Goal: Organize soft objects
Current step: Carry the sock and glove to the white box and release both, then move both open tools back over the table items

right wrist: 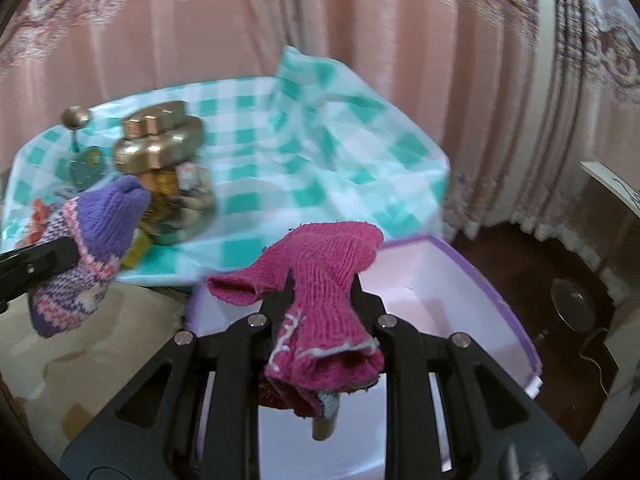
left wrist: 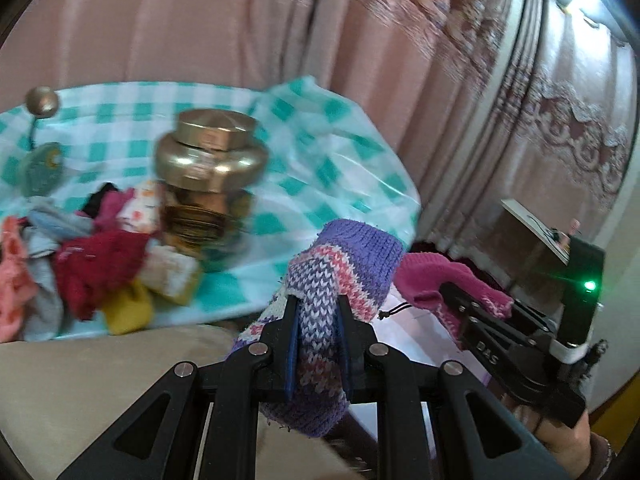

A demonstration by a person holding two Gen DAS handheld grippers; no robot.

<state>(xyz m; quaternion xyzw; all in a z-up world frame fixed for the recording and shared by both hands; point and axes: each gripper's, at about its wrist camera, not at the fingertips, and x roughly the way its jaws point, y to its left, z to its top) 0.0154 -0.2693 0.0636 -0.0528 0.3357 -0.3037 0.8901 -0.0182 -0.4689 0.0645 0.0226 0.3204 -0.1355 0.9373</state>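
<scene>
Left gripper (left wrist: pixel 318 312) clamping purple striped sock (left wrist: pixel 344 264), right gripper (right wrist: pixel 320 300) marked "DAS" clamping pink sock (right wrist: pixel 324 276)

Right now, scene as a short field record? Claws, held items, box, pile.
left claw: shut on purple striped knit sock
right claw: shut on magenta knit sock
box: open, lilac-edged, below the right claw
pile of socks: on checked cloth, beside brass-lidded jar
image: motion-blurred

Open box (right wrist: pixel 460 264) — jar (right wrist: pixel 160 168) left.
</scene>
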